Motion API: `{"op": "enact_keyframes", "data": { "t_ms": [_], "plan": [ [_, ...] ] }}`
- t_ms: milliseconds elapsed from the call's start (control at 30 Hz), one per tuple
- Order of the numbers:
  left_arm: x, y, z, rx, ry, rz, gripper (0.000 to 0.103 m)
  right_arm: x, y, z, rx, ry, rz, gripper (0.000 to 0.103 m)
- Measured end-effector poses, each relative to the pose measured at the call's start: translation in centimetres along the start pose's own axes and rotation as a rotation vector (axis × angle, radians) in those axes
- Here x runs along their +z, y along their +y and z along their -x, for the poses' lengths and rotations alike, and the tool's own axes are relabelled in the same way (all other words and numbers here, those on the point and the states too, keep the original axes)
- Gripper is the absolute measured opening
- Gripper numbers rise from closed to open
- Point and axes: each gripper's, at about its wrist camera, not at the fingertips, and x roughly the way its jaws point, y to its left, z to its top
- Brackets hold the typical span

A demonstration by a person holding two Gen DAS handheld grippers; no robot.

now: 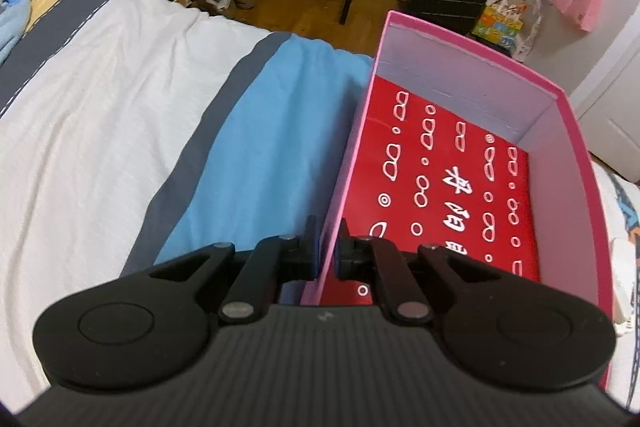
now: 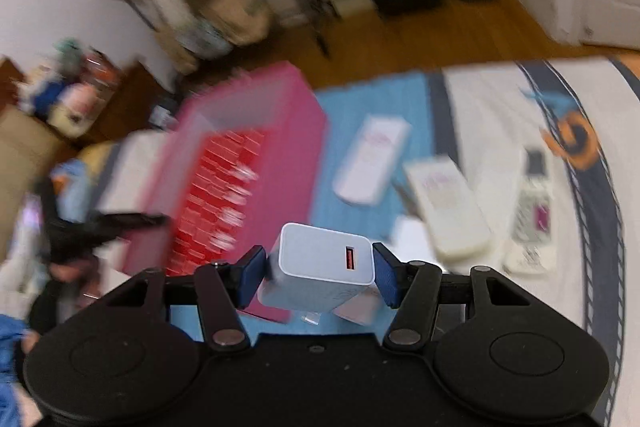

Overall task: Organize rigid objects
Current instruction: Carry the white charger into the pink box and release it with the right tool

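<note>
Left wrist view: bed (image 1: 120, 99) fills the left of frame; one pink box (image 1: 560, 155) at right, its near wall pinched by the left gripper (image 1: 329, 255), fingers clenched on it. One red printed item (image 1: 448, 187) is seen lying inside. Right wrist view, blurred: one white charger (image 2: 324, 263) is grasped by the right gripper (image 2: 320, 277) at lower centre, beside the box. Step judged: charger being carried to the box; release above it is called for. Two white cartons (image 2: 370, 159) and one bottle (image 2: 534, 203) are counted on the bed.
</note>
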Motion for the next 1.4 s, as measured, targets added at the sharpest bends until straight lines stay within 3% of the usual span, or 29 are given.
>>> {"op": "enact_keyframes", "data": {
  "t_ms": [100, 267, 433, 633, 900, 1133, 1267, 1400],
  "plan": [
    [-0.1, -0.5, 0.4, -0.005, -0.018, -0.034, 0.005, 1.1, 1.6, 0.6, 0.091, 0.001, -0.011, 0.062],
    [0.0, -0.2, 0.3, -0.010, -0.012, -0.007, 0.005, 3.3, 4.8, -3.9, 0.158, 0.123, -0.019, 0.062],
    [0.0, 0.9, -0.3, -0.041, 0.017, 0.038, 0.006, 5.9, 8.6, -11.8, 0.138, 0.241, -0.035, 0.062],
    [-0.2, 0.7, -0.3, -0.039, 0.012, 0.020, 0.005, 8.2, 11.5, -21.2, 0.067, 0.340, -0.037, 0.062],
    [-0.5, 0.8, -0.2, -0.045, -0.010, 0.013, 0.005, 9.7, 12.6, -28.1, -0.052, 0.342, -0.085, 0.060],
    [-0.4, 1.5, -0.5, -0.064, -0.007, 0.035, 0.006, 11.2, 12.0, -28.8, -0.008, 0.223, -0.187, 0.063],
    [-0.5, 1.3, -0.4, -0.058, -0.010, 0.028, 0.006, 11.1, 12.3, -27.4, -0.008, 0.205, -0.124, 0.063],
    [-0.5, 1.3, -0.5, -0.052, -0.007, 0.030, 0.006, 10.5, 12.2, -23.4, 0.054, 0.219, -0.027, 0.063]
  ]
}}
